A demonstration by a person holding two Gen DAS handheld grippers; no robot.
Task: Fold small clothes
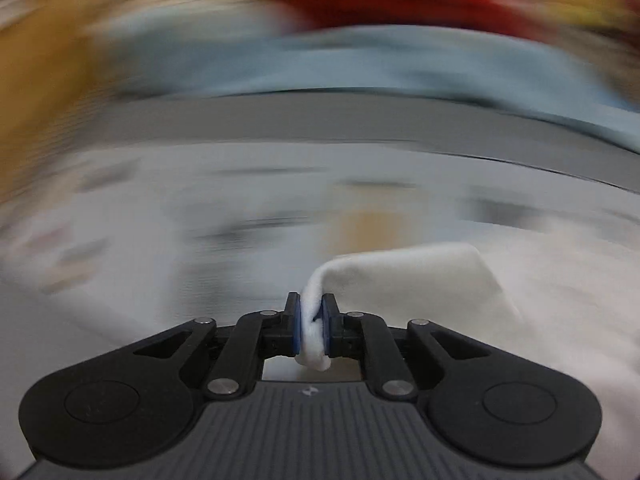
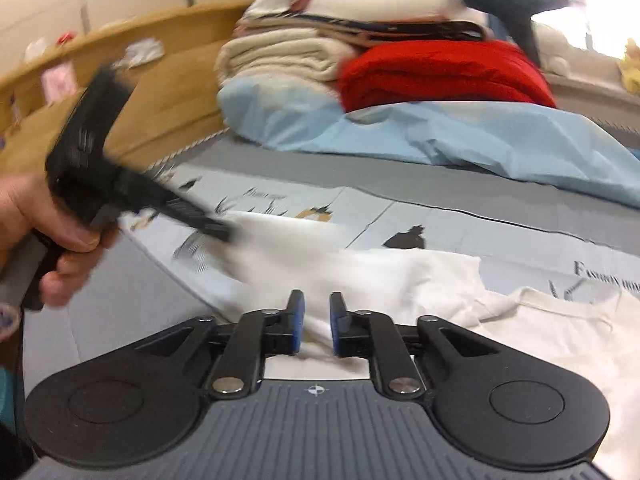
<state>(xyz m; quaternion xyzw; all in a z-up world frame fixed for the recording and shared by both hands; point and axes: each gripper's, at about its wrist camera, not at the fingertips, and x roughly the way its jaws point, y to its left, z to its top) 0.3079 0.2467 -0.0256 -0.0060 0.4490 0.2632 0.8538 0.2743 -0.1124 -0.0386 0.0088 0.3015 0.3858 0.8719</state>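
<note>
The bed [image 2: 460,196] carries a printed cover, with a stacked pile of bedding [image 2: 360,40] at its far end. Your white garment [image 2: 400,280] lies spread on that cover. Your left gripper [image 1: 311,320] is clamped on a bunched edge of it, apparently to carry that edge over for a fold. Your left hand [image 2: 44,236] angles its tool downward; the view is blurred. Your right gripper [image 2: 317,322] hovers over the cloth, jaws slightly parted, gripping nothing.
</note>
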